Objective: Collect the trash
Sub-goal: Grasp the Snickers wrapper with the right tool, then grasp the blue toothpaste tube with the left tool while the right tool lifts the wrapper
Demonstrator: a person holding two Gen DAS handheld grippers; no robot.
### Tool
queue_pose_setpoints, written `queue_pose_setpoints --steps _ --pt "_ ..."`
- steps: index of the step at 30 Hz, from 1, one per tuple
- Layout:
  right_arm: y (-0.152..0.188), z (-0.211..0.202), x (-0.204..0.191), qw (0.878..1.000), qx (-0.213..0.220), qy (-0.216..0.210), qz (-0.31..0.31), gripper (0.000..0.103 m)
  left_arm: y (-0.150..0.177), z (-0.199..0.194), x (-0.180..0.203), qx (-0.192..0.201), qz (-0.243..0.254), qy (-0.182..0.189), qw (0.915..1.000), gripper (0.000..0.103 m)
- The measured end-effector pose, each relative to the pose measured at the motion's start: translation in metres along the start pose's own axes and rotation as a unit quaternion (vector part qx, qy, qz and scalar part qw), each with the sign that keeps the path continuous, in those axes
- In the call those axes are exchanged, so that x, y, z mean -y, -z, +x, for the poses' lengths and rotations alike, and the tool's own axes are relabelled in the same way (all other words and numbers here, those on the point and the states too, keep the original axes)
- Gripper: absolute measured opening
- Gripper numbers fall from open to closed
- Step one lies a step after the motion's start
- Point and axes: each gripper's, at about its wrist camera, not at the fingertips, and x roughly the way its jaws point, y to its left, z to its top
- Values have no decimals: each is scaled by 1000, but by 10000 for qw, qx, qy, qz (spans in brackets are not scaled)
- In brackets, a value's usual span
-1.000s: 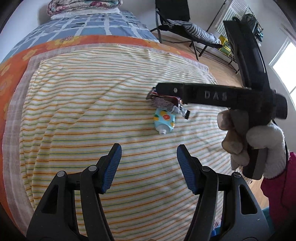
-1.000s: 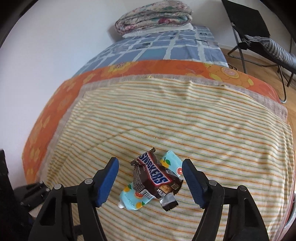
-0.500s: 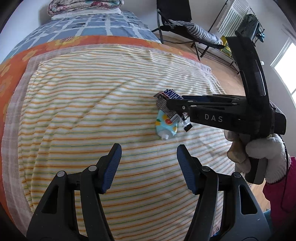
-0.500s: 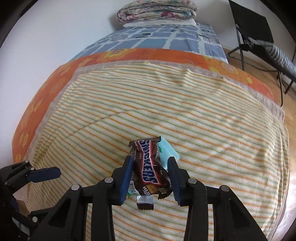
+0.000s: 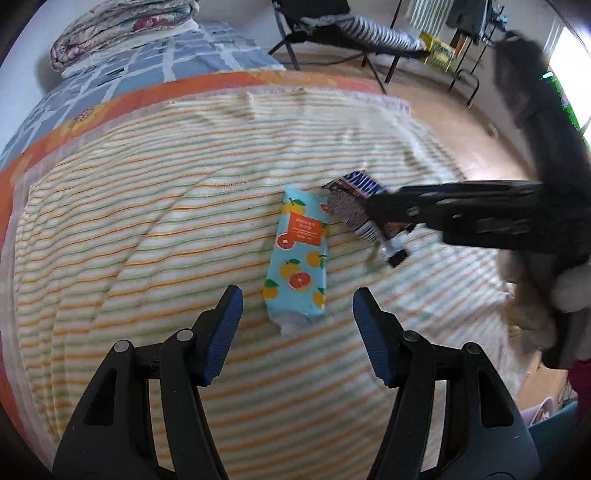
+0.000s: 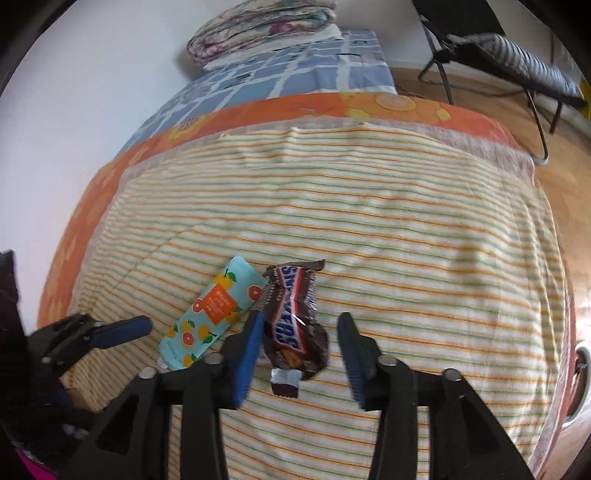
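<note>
Between the jaws of the right gripper, a brown candy wrapper is seen, crumpled, one edge touching a blue pad. A sliver of bedding shows between wrapper and the other pad, so the jaws are read as parted, not clamped. Whether the wrapper lies on the bed or hangs off that pad cannot be told; the left view is smeared there.

- Left gripper: jaws spread wide, nothing held. The capped end of a blue fruit-print tube lies just ahead of the gap, flat on the striped blanket, and its far end nearly touches the wrapper.
- Farther out: a folded quilt at the head of the bed, and a folding chair on the wooden floor.

Risks, as judged:
- The wrapper is light and slick. If it is pinched only by its crinkled edge, it may be lost on lifting.
- The blanket is loose, so a fold could be caught by a low closing and dragged up with the trash.
- The two grippers work close together. A collision is likely if both close at once, and the tube could be nudged off-line by the wrapper's tail.
</note>
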Motion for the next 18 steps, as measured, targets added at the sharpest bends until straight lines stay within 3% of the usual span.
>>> queue_pose_setpoints --steps 6,8,10,15,17,18 --pt "-4 -1 3 9998 64 -146 149 61 -12 16 7 -6 205 -232 9995 63" --pt "-4 1 1 9998 70 -156 125 61 -13 19 8 -2 265 -376 9989 48" --pt "-5 4 -1 9998 63 -137 92 61 -13 21 9 41 314 -527 9981 39" --pt "-3 14 -11 9999 -18 -35 -93 60 -11 17 5 77 261 -551 9981 37" --pt "-2 16 -15 9997 -26 87 -226 56 -9 15 4 89 240 -543 9982 37" --pt "-1 17 -16 9996 -34 117 -270 47 -7 13 2 94 214 -538 9983 37"
